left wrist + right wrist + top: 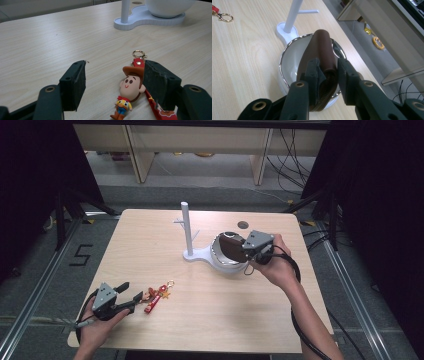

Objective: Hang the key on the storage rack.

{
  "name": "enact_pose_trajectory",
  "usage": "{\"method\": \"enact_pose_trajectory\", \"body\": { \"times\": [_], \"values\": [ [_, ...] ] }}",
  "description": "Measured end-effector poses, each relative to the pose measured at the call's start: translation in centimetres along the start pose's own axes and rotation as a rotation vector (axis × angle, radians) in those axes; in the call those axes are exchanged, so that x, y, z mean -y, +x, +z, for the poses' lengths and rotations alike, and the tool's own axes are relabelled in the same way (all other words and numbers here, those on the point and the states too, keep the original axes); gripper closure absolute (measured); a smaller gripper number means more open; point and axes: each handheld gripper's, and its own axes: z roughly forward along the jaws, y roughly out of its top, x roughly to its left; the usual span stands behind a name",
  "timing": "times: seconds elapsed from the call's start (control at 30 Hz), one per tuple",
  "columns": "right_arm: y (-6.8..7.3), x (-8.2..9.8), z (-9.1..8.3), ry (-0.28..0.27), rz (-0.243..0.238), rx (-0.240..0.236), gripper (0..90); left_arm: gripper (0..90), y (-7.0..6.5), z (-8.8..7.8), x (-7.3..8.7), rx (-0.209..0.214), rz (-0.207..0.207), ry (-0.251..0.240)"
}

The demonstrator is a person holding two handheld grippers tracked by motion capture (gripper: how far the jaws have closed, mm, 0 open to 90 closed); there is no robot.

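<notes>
Left gripper (113, 82) fingers apart around keychain (130, 87) | right gripper (328, 75) clamps pouch (320, 50) over bowl (287, 53)

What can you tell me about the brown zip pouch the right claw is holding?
The brown pouch looks like smooth leather, with a zipper along its near edge. The right claw is shut on that zippered end, holding the pouch tilted over the white bowl with a silver rim, on the stand's base. Whether it touches the bowl is unclear.
</notes>
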Motion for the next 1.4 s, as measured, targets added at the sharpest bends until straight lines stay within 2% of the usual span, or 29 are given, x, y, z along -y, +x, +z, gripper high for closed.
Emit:
{"method": "enact_pose_trajectory", "body": {
  "times": [0.1, 0.2, 0.27, 0.3, 0.37, 0.4, 0.47, 0.6, 0.73, 0.83, 0.87, 0.93, 1.0, 1.13, 1.2, 1.33, 1.4],
  "values": [
    [0.1, -0.1, 0.4, -0.002, 0.024, -0.005, 73.3, 33.9, 0.0, -0.1, 0.0, -0.002, -0.002, 0.001],
    [-0.1, -0.3, 0.8, 0.000, 0.032, -0.015, 73.7, 33.9, 0.0, -0.1, 0.0, -0.004, -0.004, 0.003],
    [-0.2, -0.3, 1.0, -0.002, 0.017, -0.018, 73.9, 33.9, 0.1, -0.1, 0.1, 0.000, -0.002, 0.001],
    [-0.1, -0.4, 1.1, 0.008, 0.041, -0.018, 73.9, 33.9, 0.1, -0.1, 0.1, 0.000, -0.003, 0.001],
    [-0.3, -0.5, 1.3, 0.001, 0.015, -0.021, 73.9, 33.9, 0.0, -0.1, 0.0, -0.002, -0.003, 0.001],
    [-0.2, -0.6, 1.4, 0.004, 0.033, -0.021, 73.9, 33.9, 0.0, -0.1, 0.0, -0.003, -0.004, 0.002],
    [-0.3, -0.6, 1.7, -0.013, 0.014, -0.016, 73.9, 33.9, 0.1, -0.1, 0.0, -0.003, -0.003, 0.002],
    [-0.2, -0.4, 2.2, -0.018, 0.028, -0.013, 73.5, 33.9, 0.2, 0.0, 0.1, 0.007, 0.000, -0.013],
    [-0.5, 0.2, 2.4, -0.041, 0.055, -0.006, 72.9, 33.9, 0.1, -0.1, 0.1, -0.001, -0.004, 0.002],
    [-0.8, 0.5, 2.5, -0.041, 0.091, -0.022, 69.7, 33.9, 0.0, 0.0, 0.1, 0.000, 0.002, 0.008],
    [-1.0, 0.6, 2.6, -0.049, 0.089, -0.026, 68.0, 33.9, 0.0, 0.0, 0.0, 0.004, 0.004, 0.005],
    [-1.1, 0.9, 2.7, -0.046, 0.122, -0.022, 62.7, 33.9, 0.0, 0.1, 0.1, 0.010, 0.004, -0.001],
    [-1.0, 1.2, 3.0, -0.018, 0.134, -0.039, 58.4, 33.9, 0.0, 0.0, 0.1, 0.005, 0.001, 0.003],
    [-0.7, 1.5, 3.0, -0.024, 0.174, -0.045, 50.9, 33.9, 0.0, -0.1, 0.1, 0.001, 0.000, 0.007],
    [-0.7, 1.5, 2.6, -0.034, 0.198, -0.029, 49.3, 33.9, 0.0, -0.1, 0.1, 0.001, 0.000, 0.007],
    [-0.8, 1.5, 1.7, -0.045, 0.200, -0.030, 48.3, 33.9, 0.0, 0.0, 0.1, 0.009, 0.004, 0.004],
    [-0.7, 1.6, 1.4, -0.033, 0.201, -0.029, 50.5, 33.9, 0.0, 0.1, 0.1, 0.013, 0.008, -0.004]
  ]
}}
